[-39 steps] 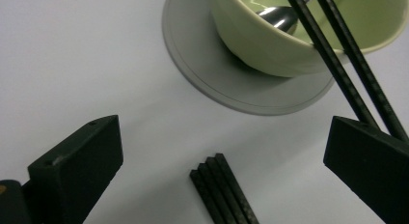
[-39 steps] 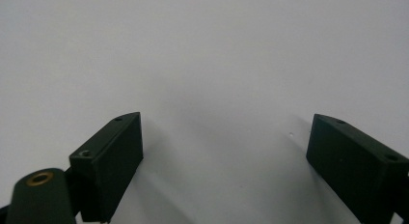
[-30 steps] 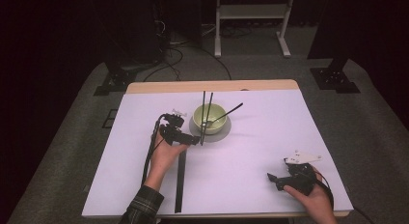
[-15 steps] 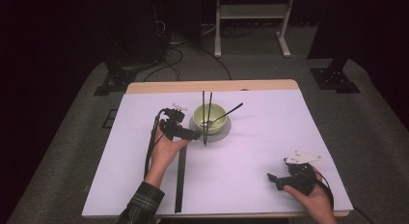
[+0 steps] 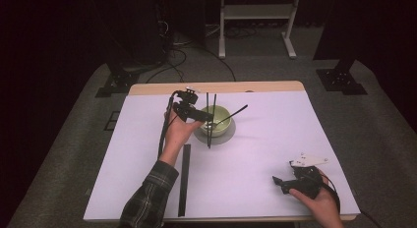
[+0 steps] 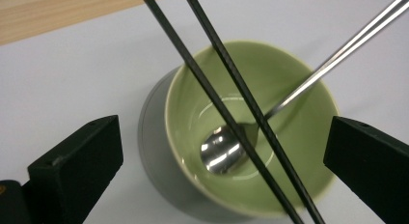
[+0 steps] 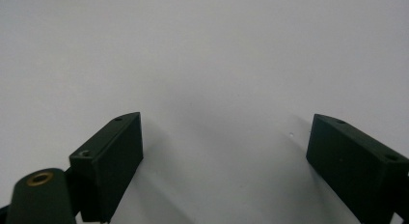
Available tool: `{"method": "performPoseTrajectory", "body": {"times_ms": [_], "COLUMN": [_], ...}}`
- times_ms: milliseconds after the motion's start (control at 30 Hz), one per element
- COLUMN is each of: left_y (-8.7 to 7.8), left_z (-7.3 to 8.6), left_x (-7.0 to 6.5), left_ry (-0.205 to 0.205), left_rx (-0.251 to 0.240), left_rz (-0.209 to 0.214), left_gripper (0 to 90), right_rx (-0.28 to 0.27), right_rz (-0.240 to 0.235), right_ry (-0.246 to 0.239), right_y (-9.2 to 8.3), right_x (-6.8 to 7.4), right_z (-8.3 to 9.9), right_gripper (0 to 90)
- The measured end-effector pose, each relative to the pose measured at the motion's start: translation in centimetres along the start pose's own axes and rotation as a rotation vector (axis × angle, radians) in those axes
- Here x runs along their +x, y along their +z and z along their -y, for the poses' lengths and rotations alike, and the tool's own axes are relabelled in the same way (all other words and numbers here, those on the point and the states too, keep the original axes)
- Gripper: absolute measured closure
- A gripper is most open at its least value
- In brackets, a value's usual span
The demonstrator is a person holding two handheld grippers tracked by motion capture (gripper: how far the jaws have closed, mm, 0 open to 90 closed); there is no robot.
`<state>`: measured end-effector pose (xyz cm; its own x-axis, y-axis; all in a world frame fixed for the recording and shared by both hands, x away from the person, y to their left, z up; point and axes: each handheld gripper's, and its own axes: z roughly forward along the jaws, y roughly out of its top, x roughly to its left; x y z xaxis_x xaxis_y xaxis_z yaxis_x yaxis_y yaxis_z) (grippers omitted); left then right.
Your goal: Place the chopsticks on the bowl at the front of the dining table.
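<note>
The counter (image 5: 255, 188), covered by a white sheet with a bare wooden strip along its far edge, carried every item. A long black strip (image 5: 184, 179) lay on the sheet near the person's left forearm, running toward the near edge.

The green bowl (image 5: 221, 115) sat on a grey saucer (image 5: 223, 135) at the centre-far part of the counter. In the left gripper view the bowl (image 6: 289, 89) held a metal spoon (image 6: 226, 149), its handle leaning out over the rim at upper right. Two black chopsticks (image 6: 226, 96) lay side by side across the bowl opening, directly above the spoon bowl, obstructing access to it from above.

The left gripper (image 5: 206, 117) hovered at the bowl's left rim; its fingers (image 6: 77, 163) were spread wide, flanking the bowl with nothing between them gripped.

The right gripper (image 5: 278, 181) rested near the front right corner, well apart from the bowl. Its fingers (image 7: 111, 156) were spread apart over bare white sheet, holding nothing.
</note>
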<state>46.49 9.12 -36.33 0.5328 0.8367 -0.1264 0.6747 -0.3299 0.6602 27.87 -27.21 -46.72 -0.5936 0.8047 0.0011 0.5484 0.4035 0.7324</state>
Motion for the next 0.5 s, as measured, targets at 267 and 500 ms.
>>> {"method": "performPoseTrajectory", "body": {"times_ms": [267,500], "left_y": [2.5,4.3], "left_z": [-1.6,-1.8], "left_x": [0.8,0.9], "left_ry": [-0.02,-0.031], "left_rx": [0.005,0.027], "left_rz": [-0.027,-0.024], "left_gripper": [0.0,0.0], "right_rx": [-0.001,-0.001], "right_rz": [-0.001,-0.002], "right_ry": [0.001,0.002], "right_y": [0.0,0.0], "right_x": [0.0,0.0], "right_z": [0.0,0.0], "right_gripper": [11.4,11.4]}}
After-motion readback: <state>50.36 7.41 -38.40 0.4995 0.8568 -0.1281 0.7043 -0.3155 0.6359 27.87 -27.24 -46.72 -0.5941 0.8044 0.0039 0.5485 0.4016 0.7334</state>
